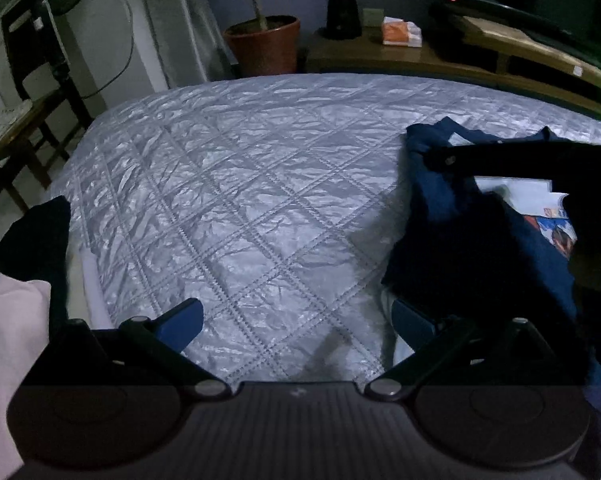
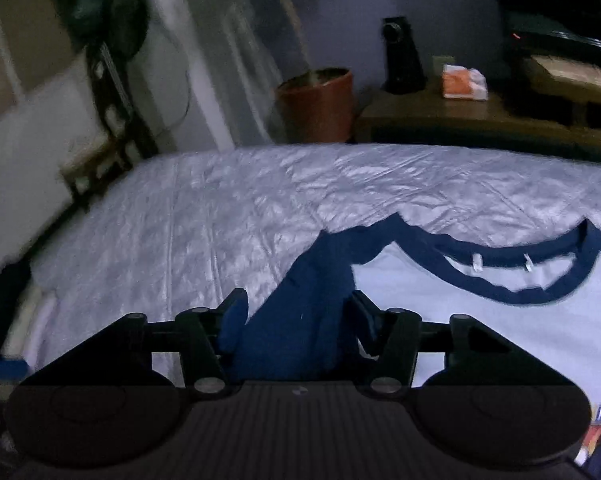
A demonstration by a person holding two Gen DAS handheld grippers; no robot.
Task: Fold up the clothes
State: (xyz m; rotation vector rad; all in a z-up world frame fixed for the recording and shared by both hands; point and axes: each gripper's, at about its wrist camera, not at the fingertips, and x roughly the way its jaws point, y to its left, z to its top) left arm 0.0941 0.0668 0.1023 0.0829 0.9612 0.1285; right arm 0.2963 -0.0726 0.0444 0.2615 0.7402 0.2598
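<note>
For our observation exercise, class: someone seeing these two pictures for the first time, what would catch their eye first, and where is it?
First the shiny quilted bedspread that fills the middle of both views. Next the navy and pale blue T-shirt lying at its right side, with the navy sleeve between the jaws of the right gripper. Behind the bed, a terracotta plant pot stands on the floor.

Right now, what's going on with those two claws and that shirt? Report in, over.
Left gripper open, empty, over the quilt. Right gripper holds navy sleeve of shirt between its fingers. Nothing in the way.
</note>
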